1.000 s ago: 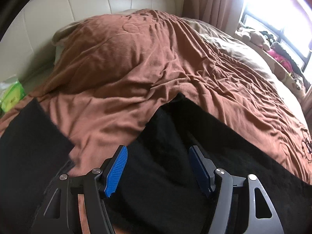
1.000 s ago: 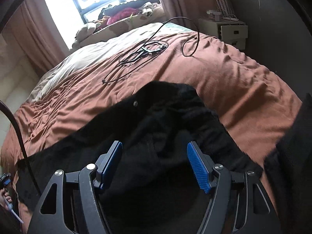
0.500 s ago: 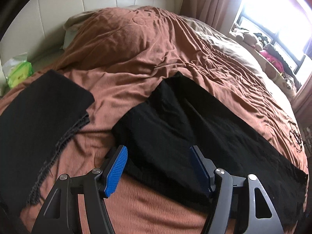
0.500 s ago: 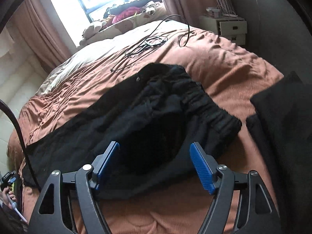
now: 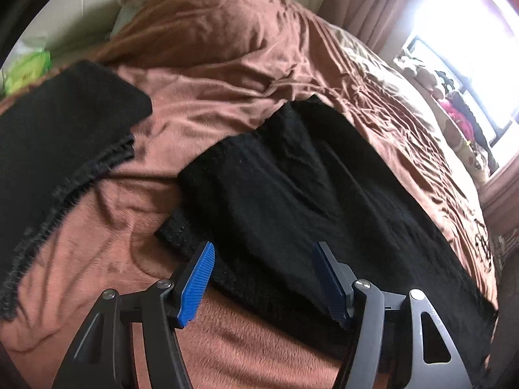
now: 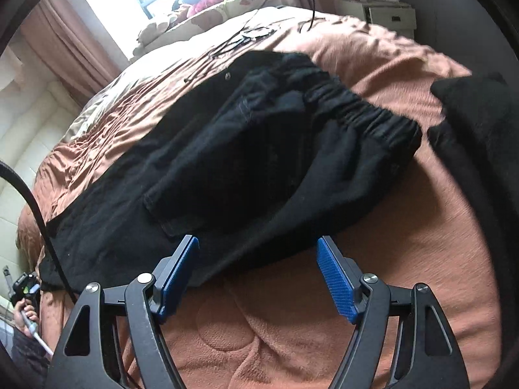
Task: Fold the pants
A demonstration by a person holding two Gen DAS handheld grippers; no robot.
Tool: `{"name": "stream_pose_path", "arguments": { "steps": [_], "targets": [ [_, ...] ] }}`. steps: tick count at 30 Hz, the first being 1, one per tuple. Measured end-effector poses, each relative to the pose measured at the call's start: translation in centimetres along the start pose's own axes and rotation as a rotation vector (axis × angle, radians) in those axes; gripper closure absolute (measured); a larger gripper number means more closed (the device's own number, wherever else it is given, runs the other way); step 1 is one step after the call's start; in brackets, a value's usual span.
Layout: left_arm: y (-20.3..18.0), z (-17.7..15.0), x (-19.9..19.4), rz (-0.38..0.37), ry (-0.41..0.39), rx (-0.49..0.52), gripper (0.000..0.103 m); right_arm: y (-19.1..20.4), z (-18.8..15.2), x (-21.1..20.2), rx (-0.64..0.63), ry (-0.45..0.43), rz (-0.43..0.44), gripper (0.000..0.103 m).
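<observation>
Black pants [image 5: 292,188] lie flat across the brown blanket [image 5: 211,74] on the bed. The left wrist view shows the leg end, with the two legs stacked. The right wrist view shows the waist end of the pants [image 6: 259,149] with its gathered elastic band [image 6: 363,110]. My left gripper [image 5: 263,278] is open and empty, just above the near hem of the legs. My right gripper [image 6: 258,275] is open and empty, just short of the near edge of the seat.
A second black garment [image 5: 55,136] lies folded left of the legs and shows at the right in the right wrist view [image 6: 480,123]. Black cables [image 6: 253,34] lie on the blanket beyond the waist. A white headboard [image 5: 97,9], a green pack [image 5: 26,71] and a window [image 5: 460,26] surround the bed.
Both grippers have drawn back toward me from over the pants, so more blanket shows in front of them. The pants lie still. Both jaws stay open.
</observation>
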State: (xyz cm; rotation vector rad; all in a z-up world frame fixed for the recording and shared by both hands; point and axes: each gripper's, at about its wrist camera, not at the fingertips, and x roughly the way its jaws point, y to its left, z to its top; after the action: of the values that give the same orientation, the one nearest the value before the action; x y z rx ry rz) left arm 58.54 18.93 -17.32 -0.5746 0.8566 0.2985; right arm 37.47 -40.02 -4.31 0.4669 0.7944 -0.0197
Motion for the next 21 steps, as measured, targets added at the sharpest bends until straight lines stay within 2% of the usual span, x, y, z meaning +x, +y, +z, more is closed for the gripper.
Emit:
{"name": "stream_pose_path", "arguments": {
  "steps": [2, 5, 7, 8, 9, 10, 13, 18, 21],
  "targets": [
    [0.4, -0.1, 0.9, -0.006, 0.031, -0.048, 0.042, -0.5, -0.1, 0.5, 0.033, 0.009, 0.015, 0.030],
    [0.6, -0.3, 1.7, -0.027, 0.027, -0.077, 0.042, -1.1, -0.2, 0.9, 0.071, 0.005, 0.034, 0.030],
    [0.5, -0.2, 2.3, -0.005, 0.019, -0.068, 0.052, -1.3, -0.4, 1.2, 0.099, 0.000, 0.044, 0.030],
    [0.6, -0.1, 2.5, 0.014, 0.015, -0.069, 0.066, -1.4, -0.5, 1.4, 0.109, 0.000, 0.046, 0.030],
    [0.8, -0.1, 2.7, 0.045, 0.007, -0.073, 0.091, -1.5, -0.7, 1.7, 0.122, -0.002, 0.044, 0.030],
    [1.0, 0.0, 2.7, 0.076, -0.002, -0.084, 0.099, -1.4, -0.8, 1.8, 0.130, -0.004, 0.043, 0.030],
    [1.9, 0.0, 1.9, 0.042, -0.016, -0.132, 0.101, -1.7, -0.7, 2.1, 0.163, -0.026, 0.050, 0.030],
    [2.2, -0.4, -0.4, 0.035, -0.050, -0.108, 0.102, -2.6, -0.3, 2.6, 0.220, -0.050, 0.053, 0.031],
    [2.6, -0.6, -0.9, 0.021, -0.037, -0.114, 0.102, -3.3, 0.2, 3.0, 0.241, -0.056, 0.022, 0.047]
  ]
}}
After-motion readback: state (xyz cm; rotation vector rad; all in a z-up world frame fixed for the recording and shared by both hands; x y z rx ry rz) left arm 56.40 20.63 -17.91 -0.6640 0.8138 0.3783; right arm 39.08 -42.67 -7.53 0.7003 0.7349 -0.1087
